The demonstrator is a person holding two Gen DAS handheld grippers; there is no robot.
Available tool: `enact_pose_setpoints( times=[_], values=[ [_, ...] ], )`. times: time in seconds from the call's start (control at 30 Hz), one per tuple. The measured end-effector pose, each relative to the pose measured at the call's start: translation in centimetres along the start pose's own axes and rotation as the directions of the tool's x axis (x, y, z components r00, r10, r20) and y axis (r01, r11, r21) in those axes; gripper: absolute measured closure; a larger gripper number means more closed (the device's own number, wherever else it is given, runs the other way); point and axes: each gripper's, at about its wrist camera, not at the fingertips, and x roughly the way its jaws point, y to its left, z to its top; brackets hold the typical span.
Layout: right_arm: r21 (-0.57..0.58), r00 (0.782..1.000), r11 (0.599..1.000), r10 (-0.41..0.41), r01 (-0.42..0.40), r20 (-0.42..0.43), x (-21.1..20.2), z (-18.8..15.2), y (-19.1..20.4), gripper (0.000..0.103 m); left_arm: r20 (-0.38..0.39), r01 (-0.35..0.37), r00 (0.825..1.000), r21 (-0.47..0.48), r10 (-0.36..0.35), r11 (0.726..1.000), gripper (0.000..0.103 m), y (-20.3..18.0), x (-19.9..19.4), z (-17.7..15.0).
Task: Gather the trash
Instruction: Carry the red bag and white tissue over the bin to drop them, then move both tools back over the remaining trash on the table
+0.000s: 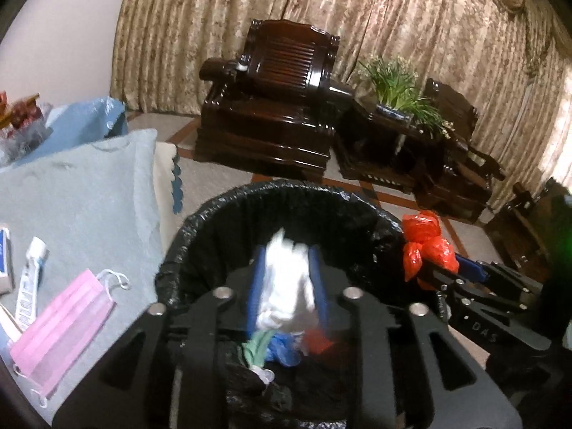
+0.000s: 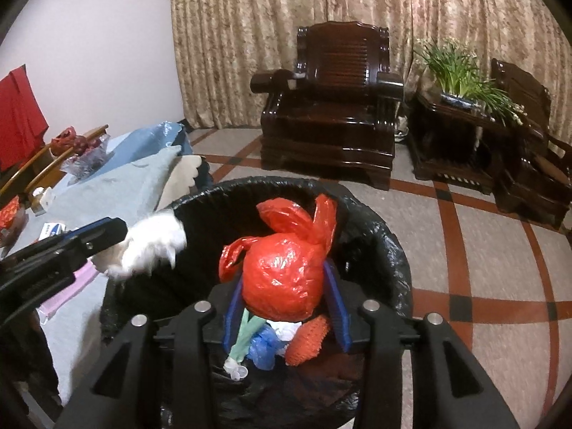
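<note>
A bin lined with a black bag [image 1: 286,196] [image 2: 389,236] stands beside the table. My left gripper [image 1: 286,257] is shut on a crumpled white tissue [image 1: 286,279] and holds it over the bin's opening; the tissue also shows in the right wrist view [image 2: 150,246]. My right gripper [image 2: 286,279] is shut on a tied red plastic bag [image 2: 286,271] over the bin's right side; this bag also shows in the left wrist view [image 1: 425,243]. Inside the bin lie green, blue, white and red scraps [image 2: 264,343].
A table with a light blue cloth [image 1: 89,196] stands left of the bin and holds a pink face mask [image 1: 60,329], a tube [image 1: 32,282] and a small box [image 1: 5,261]. Dark wooden armchairs [image 2: 329,114] and a side table with a plant [image 2: 461,71] stand across the tiled floor.
</note>
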Motion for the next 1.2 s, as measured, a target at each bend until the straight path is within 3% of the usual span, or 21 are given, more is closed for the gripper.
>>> enact_pose_setpoints(
  times=[0.1,0.17,0.2,0.23,0.3,0.4,0.6,0.73,0.93,1.07,1.2],
  values=[
    [-0.004,1.0,1.0,-0.011,0.011,-0.009,0.1,0.1,0.0,0.038,-0.005,-0.006,1.0,-0.008,0.006,1.0,0.063,0.3,0.0,0.0],
    [-0.007,1.0,1.0,-0.015,0.015,-0.003,0.0,0.1,0.0,0.027,0.006,-0.018,1.0,-0.013,0.018,1.0,0.051,0.7,-0.4,0.0],
    [-0.007,1.0,1.0,-0.021,0.021,0.0,0.0,0.2,0.1,0.013,0.019,-0.03,0.999,-0.017,0.03,0.999,0.041,1.1,-0.7,0.0],
    [-0.005,1.0,1.0,-0.029,0.029,0.011,-0.2,0.2,0.2,0.007,0.029,-0.041,0.999,-0.019,0.041,0.999,0.031,1.3,-1.1,0.0],
    [-0.003,1.0,1.0,-0.021,0.021,0.018,-0.3,0.2,0.4,0.007,0.055,-0.077,0.995,-0.024,0.078,0.997,0.022,2.3,-2.1,0.0],
    [-0.002,1.0,1.0,-0.003,0.003,0.023,-0.4,0.4,1.2,0.007,0.068,-0.117,0.991,-0.035,0.119,0.993,0.017,3.9,-3.2,0.0],
    [-0.032,0.997,0.998,0.055,-0.054,0.046,-0.5,1.2,4.1,0.006,0.1,-0.201,0.973,-0.066,0.207,0.977,0.016,7.4,-6.4,-0.1],
    [-0.066,0.991,0.991,0.119,-0.115,0.058,-0.6,1.8,7.2,0.006,0.129,-0.273,0.95,-0.107,0.285,0.956,0.016,10.5,-9.7,-0.3],
    [-0.139,0.964,0.959,0.258,-0.247,0.066,-0.8,2.1,13.9,0.006,0.166,-0.4,0.892,-0.149,0.421,0.904,0.016,14.6,-14.6,-1.4],
    [-0.189,0.94,0.927,0.338,-0.324,0.047,-0.7,1.9,18.2,0.006,0.161,-0.481,0.847,-0.177,0.507,0.859,0.016,17.3,-17.7,-2.7],
    [-0.227,0.917,0.895,0.398,-0.384,0.016,-0.4,1.3,22.3,0.006,0.142,-0.532,0.815,-0.202,0.562,0.823,0.016,19.5,-19.8,-4.2]
  ],
)
